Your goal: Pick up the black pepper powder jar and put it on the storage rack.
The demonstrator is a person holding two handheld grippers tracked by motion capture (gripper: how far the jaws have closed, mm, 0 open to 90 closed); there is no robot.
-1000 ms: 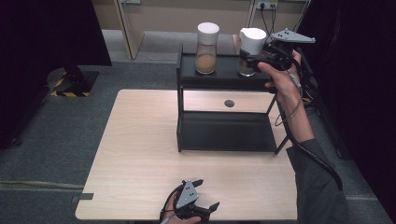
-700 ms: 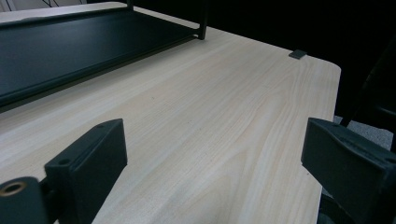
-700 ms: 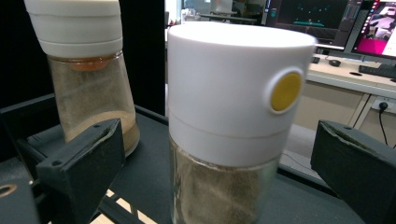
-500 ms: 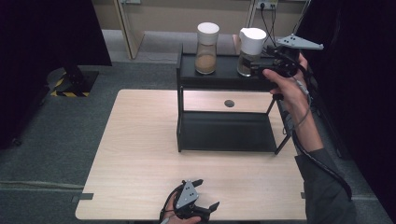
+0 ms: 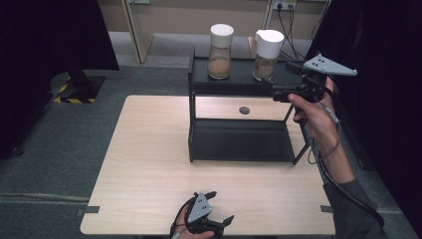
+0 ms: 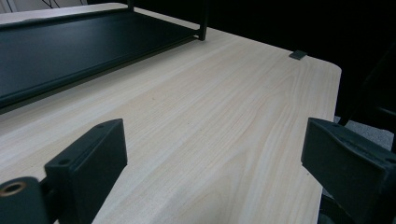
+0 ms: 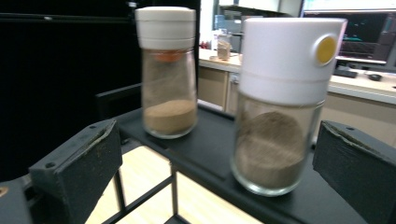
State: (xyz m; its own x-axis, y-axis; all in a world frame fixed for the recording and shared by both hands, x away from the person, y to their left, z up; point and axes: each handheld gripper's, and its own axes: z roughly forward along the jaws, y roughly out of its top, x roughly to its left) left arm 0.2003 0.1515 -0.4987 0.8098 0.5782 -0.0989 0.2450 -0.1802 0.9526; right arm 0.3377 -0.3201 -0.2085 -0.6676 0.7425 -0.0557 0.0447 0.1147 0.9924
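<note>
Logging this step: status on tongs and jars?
Right tongs just opened, clear of right jar. Left tongs open, idle over table. Nothing in the way.

Two jars (image 5: pixel 220 45) stand on a black shelf (image 5: pixel 239 84) atop the table (image 5: pixel 149 164).

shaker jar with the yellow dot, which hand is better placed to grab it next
Right. The right gripper hangs open at the shelf's top tier, close beside the jar. The left gripper rests open at the table's near edge, far from it.
</note>
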